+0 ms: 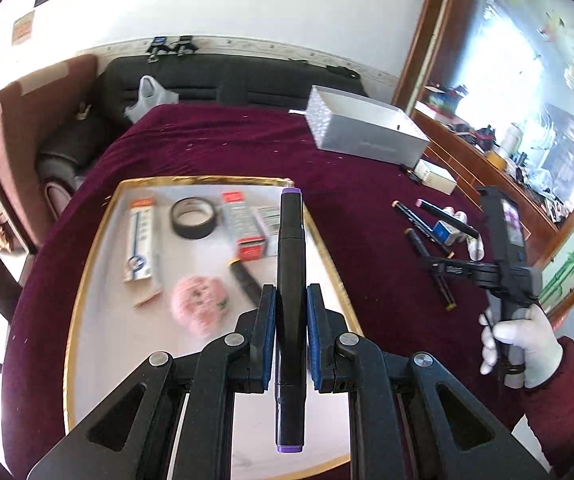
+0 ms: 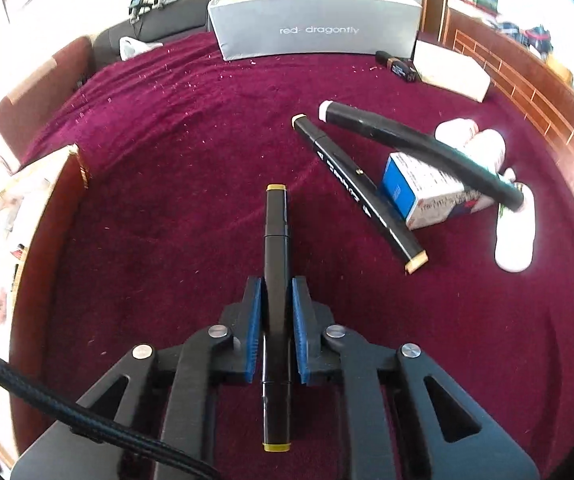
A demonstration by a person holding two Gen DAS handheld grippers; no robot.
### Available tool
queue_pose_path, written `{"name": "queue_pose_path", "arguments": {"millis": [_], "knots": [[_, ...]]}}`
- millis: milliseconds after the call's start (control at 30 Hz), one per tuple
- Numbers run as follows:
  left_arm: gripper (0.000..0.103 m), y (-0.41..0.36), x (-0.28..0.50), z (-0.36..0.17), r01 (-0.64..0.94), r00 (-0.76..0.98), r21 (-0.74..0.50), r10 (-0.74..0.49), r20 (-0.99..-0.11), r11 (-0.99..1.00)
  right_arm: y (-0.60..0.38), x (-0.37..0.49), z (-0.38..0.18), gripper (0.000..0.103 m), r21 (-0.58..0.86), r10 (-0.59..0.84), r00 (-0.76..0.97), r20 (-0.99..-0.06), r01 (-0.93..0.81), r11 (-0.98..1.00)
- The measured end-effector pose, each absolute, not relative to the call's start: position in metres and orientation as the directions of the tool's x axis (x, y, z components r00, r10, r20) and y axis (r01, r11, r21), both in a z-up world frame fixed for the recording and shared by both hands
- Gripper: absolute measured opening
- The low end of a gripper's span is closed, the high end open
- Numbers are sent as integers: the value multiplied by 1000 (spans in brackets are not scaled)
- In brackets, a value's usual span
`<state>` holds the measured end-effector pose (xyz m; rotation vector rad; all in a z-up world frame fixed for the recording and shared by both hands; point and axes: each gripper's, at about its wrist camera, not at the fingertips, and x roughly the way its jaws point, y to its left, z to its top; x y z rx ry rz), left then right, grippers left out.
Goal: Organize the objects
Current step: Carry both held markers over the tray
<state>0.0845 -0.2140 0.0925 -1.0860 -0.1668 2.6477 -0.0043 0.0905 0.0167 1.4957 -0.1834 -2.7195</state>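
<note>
My left gripper [image 1: 291, 300] is shut on a black marker with purple caps [image 1: 290, 240], held above the right edge of a gold-rimmed white tray [image 1: 87, 264]. The tray holds a tape roll [image 1: 193, 218], boxes [image 1: 243, 226], a pen pack [image 1: 141, 244] and a pink knitted item [image 1: 199, 304]. My right gripper [image 2: 277, 294] is shut on a black marker with yellow caps [image 2: 275, 240] above the maroon cloth. Two more black markers [image 2: 359, 188] [image 2: 419, 148], a blue-and-white box [image 2: 419, 192] and white bottles [image 2: 515, 236] lie to its right.
A grey shoebox [image 2: 315, 20] stands at the table's far edge, with a small white box [image 2: 451, 68] beside it. The tray's corner [image 2: 79, 168] shows at the left of the right wrist view. A dark sofa [image 1: 207, 76] and wooden cabinet [image 1: 487, 160] lie beyond the table.
</note>
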Motion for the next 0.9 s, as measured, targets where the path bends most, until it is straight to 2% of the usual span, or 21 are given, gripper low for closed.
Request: {"name": "queue_pose_path", "arguments": {"millis": [200,467,667,900], "knots": [[12,-233,95,86,-162,-687,-208,262,-678,-965,101,20,40,12,257,-207,-574,-793,-7,-966],[12,-257,100,79,-94,-679,-177,193,-709,-980,76,46,83,13,396,-397,-586,-707,137,-908],[12,-279,90,65,-38,-643,-135,128,-755,-990,22,47,93,13,484,-545,-493,-677,259,-836],[12,-302,83,53,1,-622,-85,66,-781,-996,-54,37,79,13,520,-618,-373,-692,336,-785]]}}
